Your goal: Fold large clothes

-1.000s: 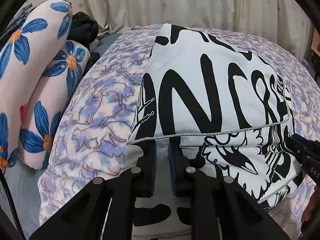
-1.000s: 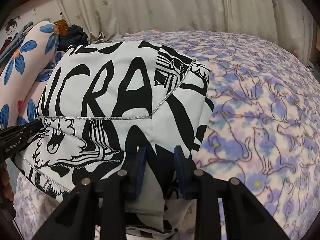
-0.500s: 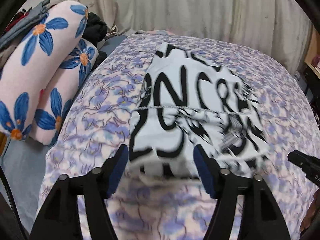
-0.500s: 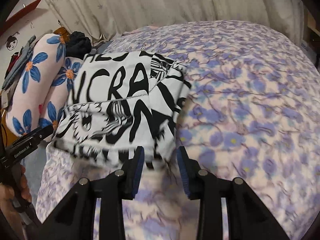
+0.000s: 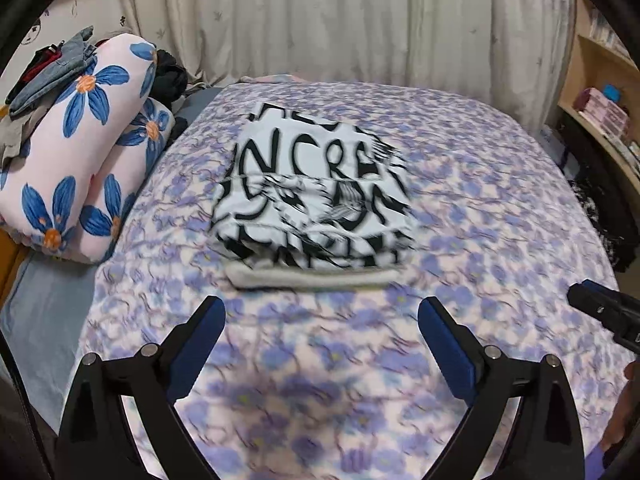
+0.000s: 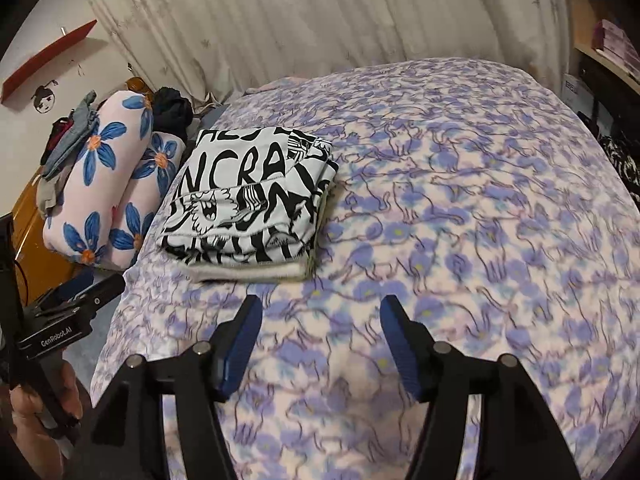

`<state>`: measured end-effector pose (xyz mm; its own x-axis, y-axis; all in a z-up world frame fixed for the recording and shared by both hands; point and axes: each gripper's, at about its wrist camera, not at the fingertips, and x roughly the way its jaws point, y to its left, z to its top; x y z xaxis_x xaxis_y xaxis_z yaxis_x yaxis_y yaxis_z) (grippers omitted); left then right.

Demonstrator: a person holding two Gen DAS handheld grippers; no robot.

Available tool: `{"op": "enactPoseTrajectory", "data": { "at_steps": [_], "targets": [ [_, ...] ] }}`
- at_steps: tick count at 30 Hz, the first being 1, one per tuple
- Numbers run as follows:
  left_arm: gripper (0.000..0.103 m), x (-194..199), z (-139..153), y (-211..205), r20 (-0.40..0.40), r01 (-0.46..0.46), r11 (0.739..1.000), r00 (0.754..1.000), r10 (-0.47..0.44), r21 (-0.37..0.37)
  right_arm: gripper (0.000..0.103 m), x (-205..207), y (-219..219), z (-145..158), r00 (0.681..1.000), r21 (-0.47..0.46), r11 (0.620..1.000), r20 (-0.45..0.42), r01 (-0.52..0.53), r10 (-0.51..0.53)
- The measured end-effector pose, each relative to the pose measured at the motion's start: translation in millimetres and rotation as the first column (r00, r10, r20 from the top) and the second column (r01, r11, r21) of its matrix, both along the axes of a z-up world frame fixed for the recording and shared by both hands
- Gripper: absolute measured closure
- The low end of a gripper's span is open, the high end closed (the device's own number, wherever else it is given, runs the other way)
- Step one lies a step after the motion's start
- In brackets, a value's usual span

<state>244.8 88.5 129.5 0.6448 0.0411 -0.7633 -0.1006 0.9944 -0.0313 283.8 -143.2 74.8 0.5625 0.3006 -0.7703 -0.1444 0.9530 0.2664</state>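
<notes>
Our left hand-held gripper (image 5: 322, 320) and right hand-held gripper (image 6: 320, 320) both hover with jaws spread wide and empty, apart from the cloth. We see the folded black-and-white garment (image 6: 248, 208) lying on the purple cat-print blanket (image 6: 460, 208) of the bed, just beside the flowered pillows (image 6: 108, 184)

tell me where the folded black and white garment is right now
The folded black-and-white garment lies on the purple cat-print blanket, left of centre in the right wrist view, beside the blue-flowered pillows.
</notes>
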Motion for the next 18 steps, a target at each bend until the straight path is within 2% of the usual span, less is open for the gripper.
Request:
{"op": "enactPoseTrajectory", "data": {
  "at_steps": [4, 7, 10, 14, 18],
  "targets": [
    [0.001, -36.4, 0.0, -21.6, 0.032, 0.005, 0.998, 0.999, -0.003, -0.062, 0.033, -34.9, -18.0, -7.5, 1.0, -0.025, 1.0, 0.002, 0.017, -0.017],
    [0.001, -61.2, -5.6, -34.7, 0.063, 0.018, 0.994, 0.998, -0.012, -0.109, 0.033, -63.7, -31.3, -17.1, 1.0, -0.039, 0.999, 0.009, 0.022, -0.021],
    [0.001, -87.6, -13.8, -55.3, 0.082, 0.035, 0.994, 0.996, -0.027, -0.102, 0.031, -89.1, -40.8, -27.6, 1.0, -0.051, 0.998, 0.01, 0.029, -0.029],
    [0.001, -121.5, -23.8, -84.4, 0.098, 0.078, 0.993, 0.993, -0.069, -0.086, 0.024, -122.5, -51.6, -40.7, 0.998, -0.021, 0.998, 0.009, 0.055, -0.055],
    [0.001, -152.6, -36.4, -107.7, 0.095, 0.083, 0.995, 0.992, -0.078, -0.049, 0.023, -150.1, -56.1, -52.0, 0.996, -0.032, 0.996, 0.004, 0.087, -0.087]
  ]
}}
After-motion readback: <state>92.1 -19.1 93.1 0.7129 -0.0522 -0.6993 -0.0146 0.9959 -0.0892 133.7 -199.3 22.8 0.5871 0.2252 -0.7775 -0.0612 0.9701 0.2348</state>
